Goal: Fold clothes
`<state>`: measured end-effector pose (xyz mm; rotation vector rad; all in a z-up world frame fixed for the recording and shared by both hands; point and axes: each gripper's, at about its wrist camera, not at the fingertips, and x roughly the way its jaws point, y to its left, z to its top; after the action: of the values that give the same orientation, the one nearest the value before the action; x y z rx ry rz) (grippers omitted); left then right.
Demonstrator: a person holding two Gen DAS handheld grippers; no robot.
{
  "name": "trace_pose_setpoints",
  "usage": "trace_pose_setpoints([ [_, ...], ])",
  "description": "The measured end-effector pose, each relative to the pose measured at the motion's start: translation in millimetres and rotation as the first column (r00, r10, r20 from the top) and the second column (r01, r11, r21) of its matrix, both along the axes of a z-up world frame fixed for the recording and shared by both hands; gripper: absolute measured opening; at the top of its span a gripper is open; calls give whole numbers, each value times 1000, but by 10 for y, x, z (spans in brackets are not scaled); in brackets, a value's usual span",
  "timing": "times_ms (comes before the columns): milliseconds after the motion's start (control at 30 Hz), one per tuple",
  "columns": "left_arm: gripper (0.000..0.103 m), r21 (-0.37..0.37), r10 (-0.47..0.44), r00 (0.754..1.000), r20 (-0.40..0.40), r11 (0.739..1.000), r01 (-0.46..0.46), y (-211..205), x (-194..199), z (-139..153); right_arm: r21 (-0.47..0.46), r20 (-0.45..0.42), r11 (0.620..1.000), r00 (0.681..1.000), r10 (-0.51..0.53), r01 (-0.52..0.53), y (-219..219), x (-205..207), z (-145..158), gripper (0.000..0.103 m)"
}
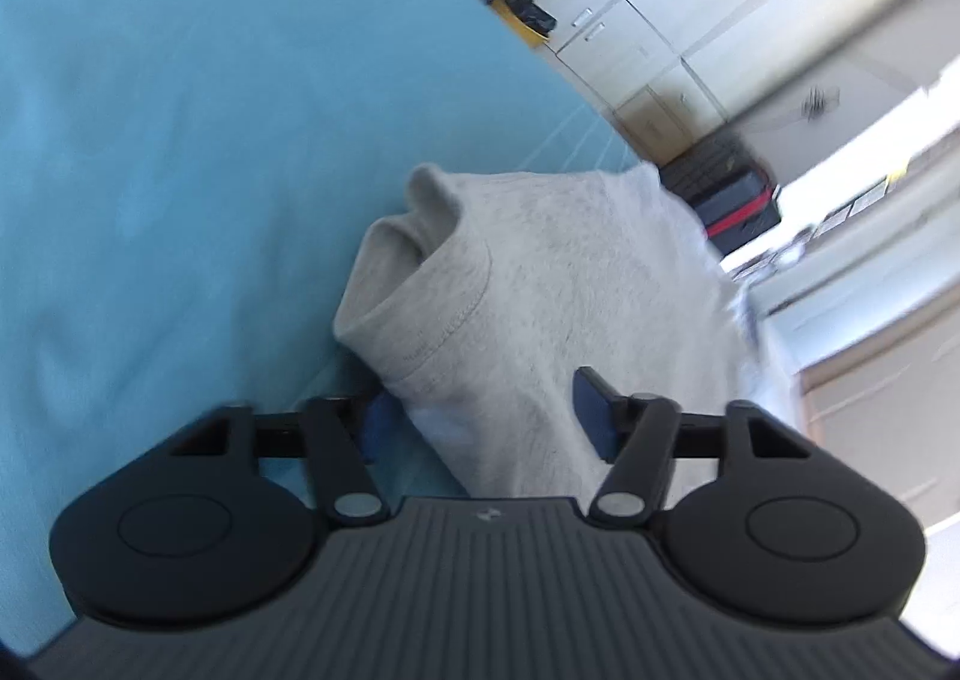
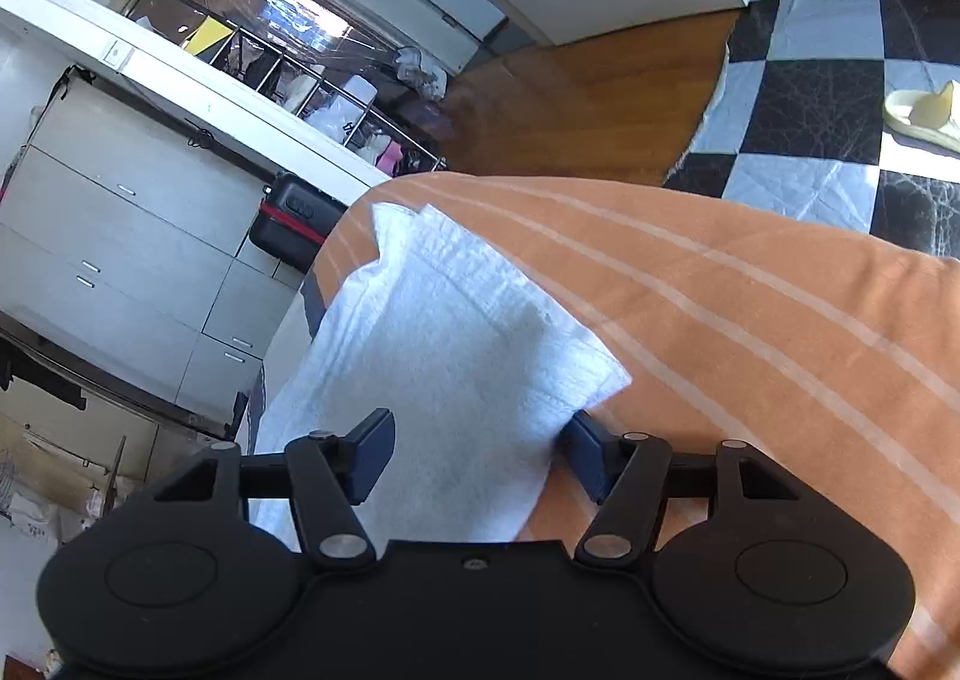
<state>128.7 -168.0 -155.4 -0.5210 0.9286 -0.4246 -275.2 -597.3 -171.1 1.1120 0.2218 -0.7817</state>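
Here, left gripper (image 1: 486,416) clamping grey garment (image 1: 540,284); right gripper (image 2: 477,455) half-open astride white cloth (image 2: 444,344).

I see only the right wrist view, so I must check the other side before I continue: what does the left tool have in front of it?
Observer: A grey garment with a stitched hem lies between the fingers of the left tool.
Operator: On which surface does it lie?
Observer: On a blue sheet, not the orange striped cover that you see.
Operator: Is the garment pinched?
Observer: I cannot tell. One finger rests against the cloth, and the other is half hidden behind its edge.
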Motion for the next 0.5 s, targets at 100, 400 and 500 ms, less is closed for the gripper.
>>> trace_pose_setpoints([
  [100, 5, 125, -16, 999, 44, 992, 11, -188, 3, 94, -115, -155, 991, 987, 48, -66, -69, 234, 211, 7],
  [400, 6, 88, 36, 999, -29, 996, -33, 76, 71, -1, -292, -474, 931, 879, 59, -220, 121, 36, 498, 4],
  [500, 6, 97, 23, 1000, -17, 995, -21, 83, 99, 44, -252, -455, 950, 889, 51, -183, 38, -16, 424, 4],
])
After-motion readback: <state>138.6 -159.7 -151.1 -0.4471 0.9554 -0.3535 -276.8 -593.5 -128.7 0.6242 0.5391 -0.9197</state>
